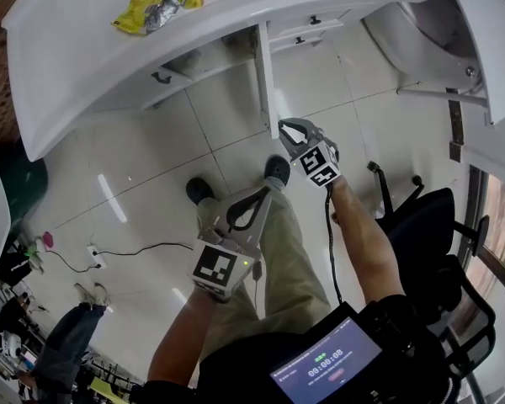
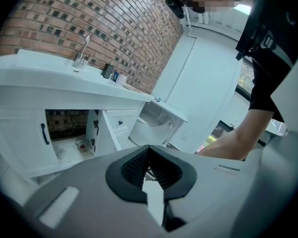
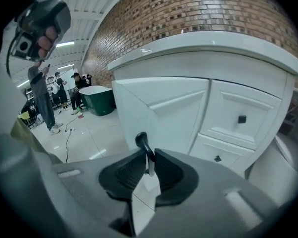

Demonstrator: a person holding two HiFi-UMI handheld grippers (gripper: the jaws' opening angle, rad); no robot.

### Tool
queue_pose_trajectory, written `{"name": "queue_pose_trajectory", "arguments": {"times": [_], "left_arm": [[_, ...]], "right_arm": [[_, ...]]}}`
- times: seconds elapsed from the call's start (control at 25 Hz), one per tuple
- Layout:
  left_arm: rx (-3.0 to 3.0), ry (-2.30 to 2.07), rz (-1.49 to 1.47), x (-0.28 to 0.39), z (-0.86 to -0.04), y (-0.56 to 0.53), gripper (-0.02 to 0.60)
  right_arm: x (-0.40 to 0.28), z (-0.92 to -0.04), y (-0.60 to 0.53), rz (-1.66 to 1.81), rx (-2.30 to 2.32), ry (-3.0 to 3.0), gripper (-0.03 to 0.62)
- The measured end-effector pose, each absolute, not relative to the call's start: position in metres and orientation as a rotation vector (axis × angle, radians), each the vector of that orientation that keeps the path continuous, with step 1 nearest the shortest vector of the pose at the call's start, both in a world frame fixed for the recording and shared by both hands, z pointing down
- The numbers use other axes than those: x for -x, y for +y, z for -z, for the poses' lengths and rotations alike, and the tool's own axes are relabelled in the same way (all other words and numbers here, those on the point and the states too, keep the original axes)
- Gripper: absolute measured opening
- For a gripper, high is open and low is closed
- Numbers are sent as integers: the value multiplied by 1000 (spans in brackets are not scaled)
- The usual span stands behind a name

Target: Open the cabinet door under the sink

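Note:
The white sink cabinet point(image 1: 236, 23) runs across the top of the head view. Its right door point(image 1: 265, 74) stands swung out, edge-on toward me. My right gripper point(image 1: 284, 129) is at that door's outer end. In the right gripper view the door's point(image 3: 159, 113) black handle point(image 3: 143, 144) sits between the pads, which close tightly against it, with my right gripper point(image 3: 149, 165) shut on it. My left gripper point(image 1: 265, 190) hangs lower over the floor, shut and empty. The left gripper view shows its tips point(image 2: 150, 152) meeting and the cabinet's open inside point(image 2: 64, 128) beyond.
A yellow packet point(image 1: 156, 2) lies on the countertop. Drawers point(image 3: 243, 118) sit right of the door, then a white fixture point(image 1: 421, 32). A black office chair point(image 1: 438, 225) stands at my right. A power strip with cable point(image 1: 97, 255) lies on the floor at left; people point(image 1: 67, 335) stand there.

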State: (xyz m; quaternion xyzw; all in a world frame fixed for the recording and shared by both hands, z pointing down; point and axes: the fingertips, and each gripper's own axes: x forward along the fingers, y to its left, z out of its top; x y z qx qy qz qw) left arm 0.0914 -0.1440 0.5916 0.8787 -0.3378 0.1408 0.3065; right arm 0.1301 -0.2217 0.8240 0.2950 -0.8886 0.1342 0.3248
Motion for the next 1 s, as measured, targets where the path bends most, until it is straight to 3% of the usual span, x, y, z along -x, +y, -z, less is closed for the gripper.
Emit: {"name": "queue_pose_trajectory", "arguments": {"times": [0.36, 0.68, 1.0], "left_arm": [[-2346, -844, -394, -115, -588, -143, 17], [-2362, -835, -394, -104, -574, -138, 17], [-2417, -798, -356, -60, -514, -121, 17]], "right_arm": [[-207, -828, -237, -366, -999, -2168, 26], [-216, -821, -221, -455, -1119, -2102, 25], [-189, -712, -165, -552, -1350, -2151, 17]]}}
